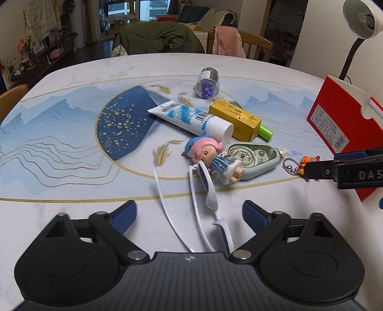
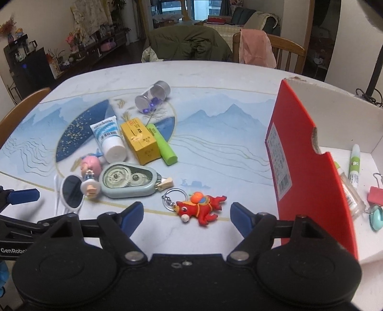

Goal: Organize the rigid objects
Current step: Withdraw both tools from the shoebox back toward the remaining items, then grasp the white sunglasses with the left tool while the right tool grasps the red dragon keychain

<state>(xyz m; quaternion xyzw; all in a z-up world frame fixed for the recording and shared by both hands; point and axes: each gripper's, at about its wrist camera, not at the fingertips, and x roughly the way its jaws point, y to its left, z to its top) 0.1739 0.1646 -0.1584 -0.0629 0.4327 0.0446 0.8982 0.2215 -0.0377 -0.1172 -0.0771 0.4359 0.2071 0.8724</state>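
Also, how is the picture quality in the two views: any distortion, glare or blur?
Left wrist view: strong fisheye bend, the table edge curves; the lamp is bright but causes little glare; objects like the tube look sharp. Right wrist view: same bending; the box wall leans; soft, even light, faint shadows; the keychain is clear.

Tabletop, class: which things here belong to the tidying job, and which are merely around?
Belong to the job:
red toy keychain
white sunglasses
correction tape dispenser
doll figurine
white tube
yellow box
red box

Merely around:
desk lamp
chairs
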